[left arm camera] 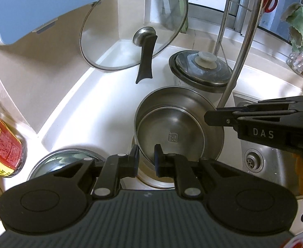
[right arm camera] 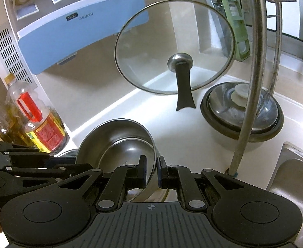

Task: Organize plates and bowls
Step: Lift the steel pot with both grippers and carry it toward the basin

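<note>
A glass lid [left arm camera: 134, 25] is propped in the counter's [left arm camera: 73, 111] back corner. Beside the sink [left arm camera: 273, 165], a tilted steel bowl [left arm camera: 179, 122] is gripped at its rim by both grippers: the left gripper [left arm camera: 147, 161] and right gripper [right arm camera: 152, 170], each narrowly parted, clamped on its wall.

Home kitchen: steel sink [left arm camera: 261, 161], glass pot lid [right arm camera: 174, 55], oil bottles [right arm camera: 37, 124], white counter [right arm camera: 192, 128].

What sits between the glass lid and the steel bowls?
Only bare white counter, seen in the right wrist view, separates the glass lid from the steel bowls.
</note>
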